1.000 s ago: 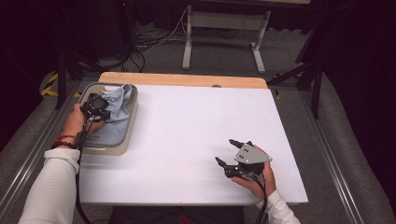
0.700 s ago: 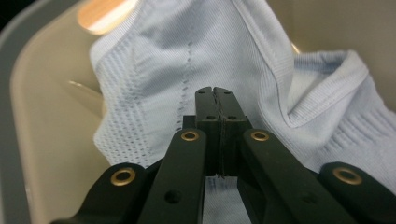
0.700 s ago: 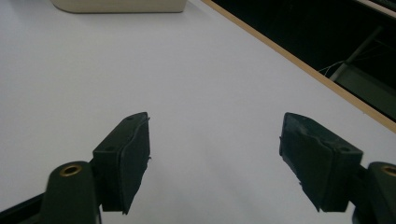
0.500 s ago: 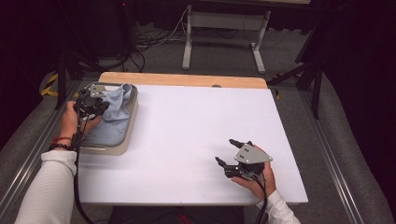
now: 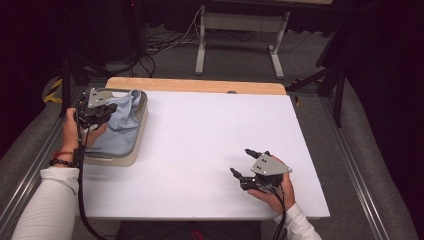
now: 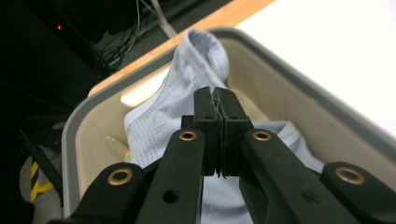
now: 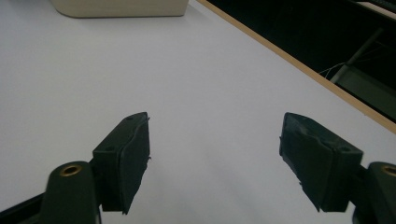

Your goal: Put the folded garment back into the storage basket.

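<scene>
Pale blue knit cloth, heaped in the beige tub at the bench's left edge. Pinched at a raised fold between pressed-together fingers of the left gripper. Probably light, limp, stretchy; best gripped on a thick hem. Right gripper resting on the bench, fingers spread, empty.
</scene>
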Demonstrator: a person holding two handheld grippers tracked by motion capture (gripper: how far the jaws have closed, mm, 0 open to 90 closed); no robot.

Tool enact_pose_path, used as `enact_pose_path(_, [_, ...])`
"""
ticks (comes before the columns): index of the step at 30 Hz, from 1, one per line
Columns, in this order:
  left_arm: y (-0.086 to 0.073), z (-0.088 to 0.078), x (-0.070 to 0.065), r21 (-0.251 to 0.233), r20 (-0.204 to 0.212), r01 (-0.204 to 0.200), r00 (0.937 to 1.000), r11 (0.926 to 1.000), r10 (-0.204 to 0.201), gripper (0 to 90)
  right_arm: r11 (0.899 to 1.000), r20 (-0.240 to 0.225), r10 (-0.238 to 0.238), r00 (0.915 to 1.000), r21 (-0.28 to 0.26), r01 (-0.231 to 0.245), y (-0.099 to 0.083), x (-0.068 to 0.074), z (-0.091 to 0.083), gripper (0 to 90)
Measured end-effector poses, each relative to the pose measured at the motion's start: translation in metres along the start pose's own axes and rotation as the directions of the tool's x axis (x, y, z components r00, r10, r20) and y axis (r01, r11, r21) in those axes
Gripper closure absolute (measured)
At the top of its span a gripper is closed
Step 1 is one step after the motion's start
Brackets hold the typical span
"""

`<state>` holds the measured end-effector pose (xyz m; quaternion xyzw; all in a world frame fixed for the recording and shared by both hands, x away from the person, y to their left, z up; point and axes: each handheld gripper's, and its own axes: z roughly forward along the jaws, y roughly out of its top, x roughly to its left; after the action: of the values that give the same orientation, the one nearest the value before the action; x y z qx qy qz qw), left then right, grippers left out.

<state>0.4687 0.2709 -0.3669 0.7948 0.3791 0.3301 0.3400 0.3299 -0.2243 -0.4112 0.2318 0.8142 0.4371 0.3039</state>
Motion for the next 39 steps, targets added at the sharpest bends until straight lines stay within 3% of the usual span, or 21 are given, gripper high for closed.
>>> enact_pose_path(4, [0.0,-0.003,-0.003,-0.018,0.009,-0.01,0.9999,0.9998,0.01,88.1,1.0,0.0,-0.003,1.0,-0.002,0.003,0.0,0.0,0.0,25.3])
enact_pose_path(7, [-0.003,-0.006,-0.004,-0.044,0.019,0.006,0.9998,0.999,-0.005,86.6,1.0,0.002,-0.002,1.0,-0.002,0.002,0.0,0.0,0.0,25.3])
enact_pose_path(14, [-0.007,-0.019,-0.009,-0.106,0.007,0.004,1.0,0.9943,-0.004,83.4,1.0,0.007,0.004,1.0,-0.006,-0.004,0.0,-0.001,-0.001,25.1])
enact_pose_path(22, [-0.016,-0.03,-0.02,-0.192,0.05,0.028,0.9986,0.981,-0.019,75.9,1.0,0.003,0.002,1.0,-0.008,-0.002,0.001,0.001,0.0,25.1])
enact_pose_path(27, [-0.019,-0.034,-0.023,-0.218,0.054,0.03,0.9984,0.9755,-0.018,70.9,1.0,0.003,0.002,1.0,-0.006,-0.002,0.001,0.001,0.0,25.1])
enact_pose_path(31, [-0.023,-0.038,-0.024,-0.251,0.073,0.063,0.9963,0.966,-0.046,68.6,1.0,0.002,-0.001,1.0,-0.004,0.001,0.001,0.002,0.001,25.1])
enact_pose_path(39, [-0.026,-0.043,-0.031,-0.288,0.079,0.066,0.9958,0.9553,-0.045,58.5,1.0,0.001,-0.003,1.0,-0.004,0.003,0.002,0.002,0.001,25.1])
